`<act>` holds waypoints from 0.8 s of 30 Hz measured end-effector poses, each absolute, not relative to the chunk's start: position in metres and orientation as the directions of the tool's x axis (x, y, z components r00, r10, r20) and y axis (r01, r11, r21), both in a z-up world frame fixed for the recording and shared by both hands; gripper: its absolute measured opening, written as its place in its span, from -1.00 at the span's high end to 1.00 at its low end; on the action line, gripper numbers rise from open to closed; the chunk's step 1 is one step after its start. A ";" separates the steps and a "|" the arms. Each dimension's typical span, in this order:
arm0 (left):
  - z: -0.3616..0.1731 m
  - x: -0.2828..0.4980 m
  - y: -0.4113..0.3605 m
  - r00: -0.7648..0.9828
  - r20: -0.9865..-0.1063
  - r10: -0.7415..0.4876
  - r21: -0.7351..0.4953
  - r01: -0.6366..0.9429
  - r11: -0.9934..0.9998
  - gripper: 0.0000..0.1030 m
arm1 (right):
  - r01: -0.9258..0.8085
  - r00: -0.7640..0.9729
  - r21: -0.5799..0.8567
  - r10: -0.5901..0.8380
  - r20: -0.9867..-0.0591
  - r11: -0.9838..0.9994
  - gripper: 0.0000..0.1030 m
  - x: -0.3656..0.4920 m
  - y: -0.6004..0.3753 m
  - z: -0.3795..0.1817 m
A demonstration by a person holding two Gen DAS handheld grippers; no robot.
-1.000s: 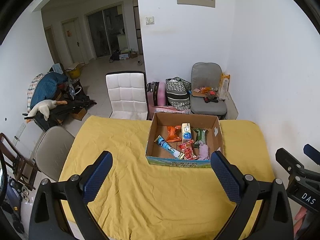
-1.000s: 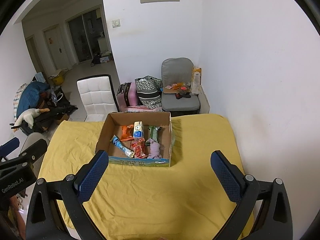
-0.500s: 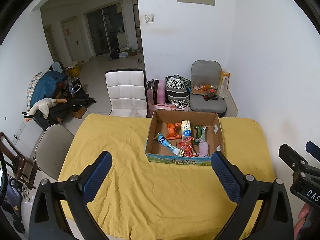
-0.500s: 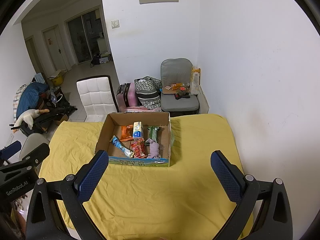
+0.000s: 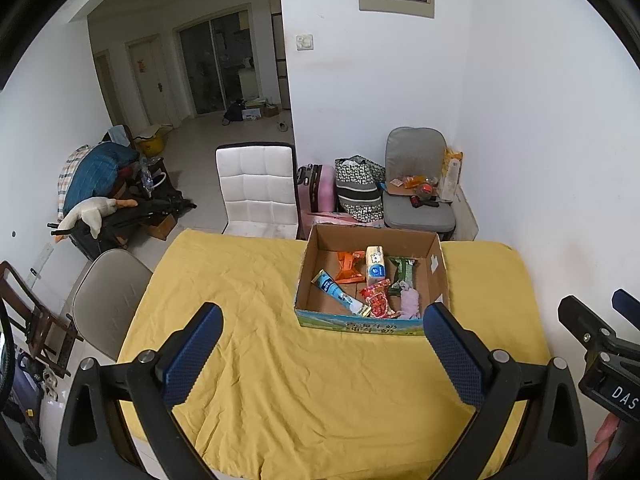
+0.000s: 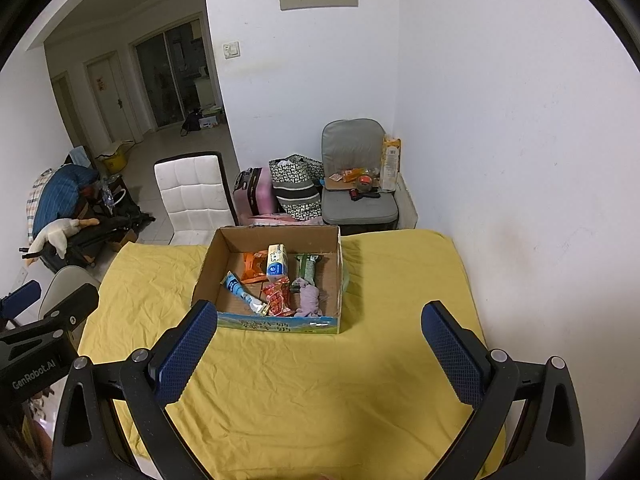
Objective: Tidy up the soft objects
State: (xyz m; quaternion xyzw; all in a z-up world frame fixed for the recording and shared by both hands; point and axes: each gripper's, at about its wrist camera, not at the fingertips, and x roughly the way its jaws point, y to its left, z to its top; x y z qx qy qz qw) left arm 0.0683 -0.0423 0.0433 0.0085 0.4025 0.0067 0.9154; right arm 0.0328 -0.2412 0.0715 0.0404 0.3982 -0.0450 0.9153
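Both grippers have drifted slightly back from the cardboard box [image 5: 370,322], which sits on the yellow tablecloth [image 5: 280,380] holding snack packets. Left gripper [image 5: 324,354] and right gripper [image 6: 320,350] hover spread wide, empty.

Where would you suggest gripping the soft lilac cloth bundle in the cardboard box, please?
Probably from straight above, pinching across the narrow middle of the soft lilac cloth bundle: it lies lengthwise, near the cardboard box's front-right corner, and the walls block side approaches. The open right tongs look nearer.

The brown cardboard box's [image 5: 362,322] near wall hides the lower ends of the blue-white tube [image 5: 335,292] and lilac cloth [image 5: 411,303]; package print is unreadable.
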 end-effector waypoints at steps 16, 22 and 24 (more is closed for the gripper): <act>0.045 0.066 -0.039 0.674 -0.738 0.019 0.018 -0.008 1.000 -0.99 | 0.108 0.681 0.037 -0.047 -0.731 0.993 -1.00 0.032 -0.240 0.072; 0.047 0.065 -0.039 0.674 -0.738 0.024 0.016 -0.017 1.000 -0.99 | 0.106 0.681 0.037 -0.046 -0.731 0.994 -1.00 0.031 -0.239 0.073; 0.047 0.065 -0.039 0.674 -0.738 0.022 0.015 -0.017 1.000 -0.99 | 0.102 0.681 0.036 -0.044 -0.731 0.994 -1.00 0.030 -0.238 0.074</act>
